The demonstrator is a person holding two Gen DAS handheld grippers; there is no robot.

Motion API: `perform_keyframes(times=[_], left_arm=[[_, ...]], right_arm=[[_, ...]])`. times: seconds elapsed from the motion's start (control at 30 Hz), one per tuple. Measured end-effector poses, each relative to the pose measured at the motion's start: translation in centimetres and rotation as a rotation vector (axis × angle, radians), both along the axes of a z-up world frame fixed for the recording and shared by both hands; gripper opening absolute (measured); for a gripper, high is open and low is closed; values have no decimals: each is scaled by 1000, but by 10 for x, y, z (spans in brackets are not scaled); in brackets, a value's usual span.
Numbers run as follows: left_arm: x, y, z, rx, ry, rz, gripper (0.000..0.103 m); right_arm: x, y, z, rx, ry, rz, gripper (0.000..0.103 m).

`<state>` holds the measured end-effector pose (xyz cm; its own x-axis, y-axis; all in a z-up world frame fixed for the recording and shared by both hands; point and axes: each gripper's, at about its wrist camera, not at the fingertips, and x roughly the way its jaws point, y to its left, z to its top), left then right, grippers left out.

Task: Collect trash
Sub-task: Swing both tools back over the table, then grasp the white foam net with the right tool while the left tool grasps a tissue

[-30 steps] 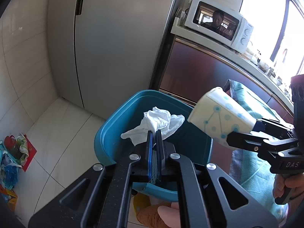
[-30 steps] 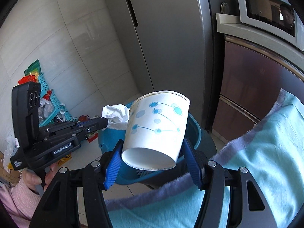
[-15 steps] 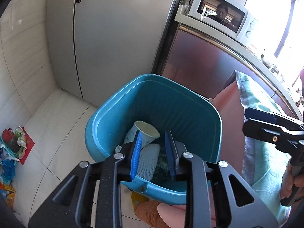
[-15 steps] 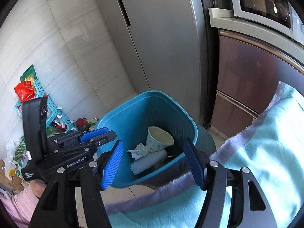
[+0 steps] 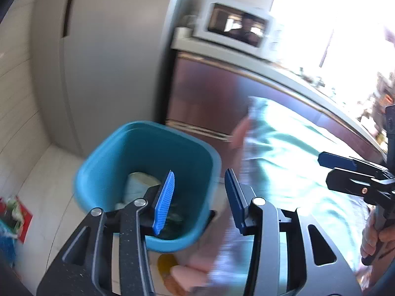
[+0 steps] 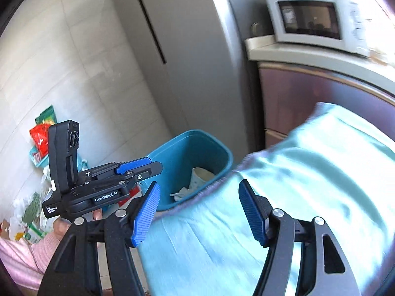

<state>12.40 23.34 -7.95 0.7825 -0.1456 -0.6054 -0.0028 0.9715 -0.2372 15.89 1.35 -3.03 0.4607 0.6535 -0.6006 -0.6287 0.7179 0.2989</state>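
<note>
A blue trash bin point(image 5: 103, 162) stands on the floor beside the table; it also shows in the right wrist view point(image 6: 219, 155). Inside lie a white paper cup point(image 6: 201, 176) with blue dots and a crumpled white tissue point(image 6: 181, 192); the cup shows blurred in the left wrist view point(image 5: 138, 182). My left gripper point(image 5: 197, 197) is open and empty, above the bin's right rim. My right gripper point(image 6: 198, 212) is open and empty, over the table edge, back from the bin.
A teal cloth point(image 6: 308, 185) covers the table on the right. A grey fridge point(image 5: 111, 49) stands behind the bin, with a microwave point(image 6: 313, 22) on a counter over brown cabinets. Bags and packaging point(image 6: 42, 138) lie against the tiled wall at left.
A second ago my left gripper held the tissue and my right the cup; both dropped into the bin. Both grippers have since opened wider and pulled back to the right.
</note>
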Motion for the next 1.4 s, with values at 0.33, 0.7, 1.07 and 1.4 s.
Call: perform_keyframes(times=[0.33,0.7,1.07,1.4], left_arm=[[8,-124,23,13,-53,-309,45],[32,-282,29,100,-46,-585,49],[77,-366,15,188,6,-661,57],[111,-381,-2,175,97,-656,23]], right_arm=[[-41,-129,9,4,-41,-286,64],[-32,-256,0,-8,-13,-574,64],[25,-301,-18,-84,76,-653,64],[55,-296,-44,-148,176,-639,64]])
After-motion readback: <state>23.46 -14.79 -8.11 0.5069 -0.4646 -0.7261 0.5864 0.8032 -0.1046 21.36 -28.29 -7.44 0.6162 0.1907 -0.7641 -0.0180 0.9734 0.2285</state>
